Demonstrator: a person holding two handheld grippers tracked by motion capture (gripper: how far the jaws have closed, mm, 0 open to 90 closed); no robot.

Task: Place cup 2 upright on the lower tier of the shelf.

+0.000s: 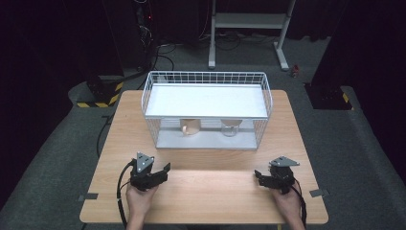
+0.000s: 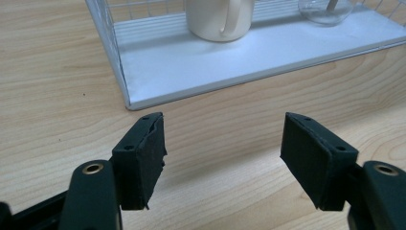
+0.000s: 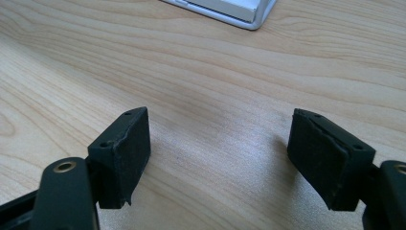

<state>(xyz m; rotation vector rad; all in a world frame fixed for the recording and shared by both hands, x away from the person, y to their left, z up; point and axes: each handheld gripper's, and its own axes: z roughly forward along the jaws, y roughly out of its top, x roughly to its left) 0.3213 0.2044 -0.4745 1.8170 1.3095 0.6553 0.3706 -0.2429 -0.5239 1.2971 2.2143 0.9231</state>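
With both my tongs, left (image 1: 164,168) and right (image 1: 258,174), gaping empty over the table (image 1: 210,191), I judge the mug (image 2: 219,18) on the rack's (image 1: 207,102) lower shelf is best approached low and level, under the upper shelf, jaws astride its body.

Mug (image 1: 190,126) left of glass (image 1: 230,129) in rack (image 1: 207,76) bottom tier, behind both claws; table (image 1: 210,191) under all

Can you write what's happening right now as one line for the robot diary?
left gripper: open, empty, over table | right gripper: open, empty | mug, glass: on lower shelf of wire rack, untouched
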